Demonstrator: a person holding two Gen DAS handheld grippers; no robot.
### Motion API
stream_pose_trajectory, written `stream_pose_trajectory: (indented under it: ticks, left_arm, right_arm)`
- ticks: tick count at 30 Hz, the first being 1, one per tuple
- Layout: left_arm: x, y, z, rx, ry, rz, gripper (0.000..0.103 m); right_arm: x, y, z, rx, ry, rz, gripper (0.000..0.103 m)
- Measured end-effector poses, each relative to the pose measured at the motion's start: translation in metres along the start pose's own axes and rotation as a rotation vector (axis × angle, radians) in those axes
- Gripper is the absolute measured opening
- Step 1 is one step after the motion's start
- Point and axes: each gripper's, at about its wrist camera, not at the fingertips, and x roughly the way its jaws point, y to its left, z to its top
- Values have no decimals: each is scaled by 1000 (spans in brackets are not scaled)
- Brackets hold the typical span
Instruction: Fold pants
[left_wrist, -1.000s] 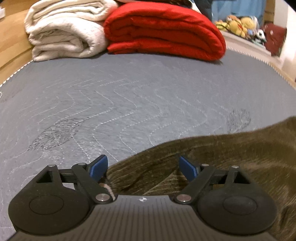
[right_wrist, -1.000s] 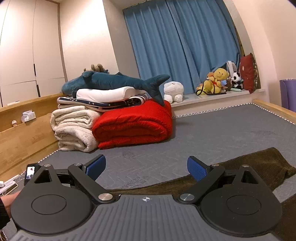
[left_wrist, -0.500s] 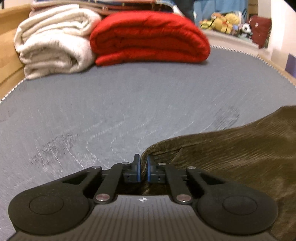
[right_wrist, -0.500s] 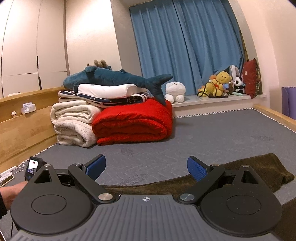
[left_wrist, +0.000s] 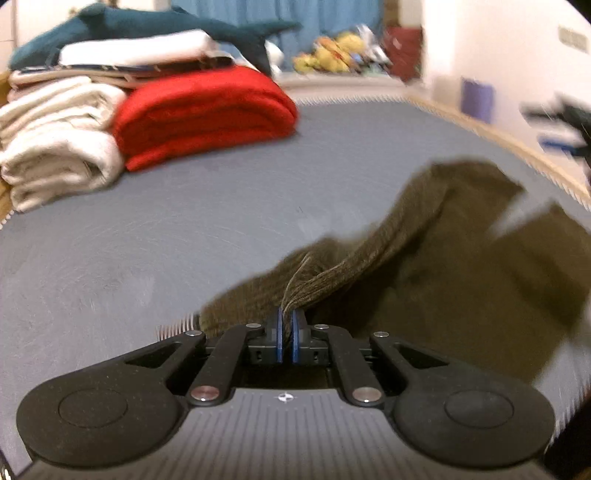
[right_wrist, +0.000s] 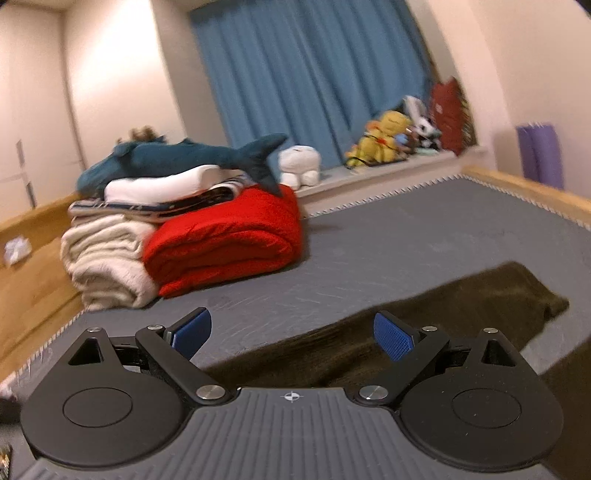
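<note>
Your left gripper (left_wrist: 286, 334) has its blue pads pressed nearly together on a bunched edge of the pants (left_wrist: 424, 258), so it's clamped on fabric. The pants are olive-brown, ribbed corduroy-like cloth, soft and limp; the pinched part rises in a taut ridge from the pads, and the rest spreads flat on the grey quilted mattress (left_wrist: 147, 229). From the left wrist view their long axis runs from the pads away toward the upper right, with two leg ends splitting near the wooden bed rail (left_wrist: 491, 134); the view is motion-blurred, so the hems are soft. Your right gripper (right_wrist: 291, 338) has its jaws spread wide, textured blue pads well apart, holding nothing; it hovers above the pants (right_wrist: 461, 306), which there lie as a long dark flat strip running from just below the jaws out to the right, ending in a rounded squarish end. At the far left of the mattress sit a rolled cream fleece blanket (right_wrist: 103, 258), touching a folded red plush blanket (right_wrist: 229, 243), with folded linens and a blue stuffed shark (right_wrist: 177, 158) stacked on top. Blue curtains (right_wrist: 314, 74) hang behind.
</note>
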Motion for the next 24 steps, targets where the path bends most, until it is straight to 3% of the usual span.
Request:
stream_pose_trajectory:
  ticks: [3,4,6,8,10,13,16,19,24]
  left_arm:
    - [21,-8,-29,-5,206,8,0]
    - [25,-6,-31,-34,237,15,1]
    - [23,11,-26,-164,215,-60,9]
    - [17,37,-22,-375,172,-171,32]
    - [18,52,-24,-522,179,-262,34]
    - [36,41,-30,-547,299,-317,34]
    - [56,34,-36,-568,378,-316,45]
    - [65,50,-40,-715,334,-275,69]
    - [83,59,-42,-849,335,-222,71]
  right_arm:
    - [4,-14,1,84,30,-19,95]
    - [5,-19,2,112,40,-25,95]
    - [7,-28,1,154,56,-39,95]
    - [9,-36,1,181,65,-54,95]
    - [10,-43,0,201,73,-71,95]
    - [14,-50,-3,213,84,-95,95]
    - [17,-58,-5,224,98,-117,95]
    - [21,-64,-6,242,111,-127,95]
    - [26,-65,-7,243,120,-124,95]
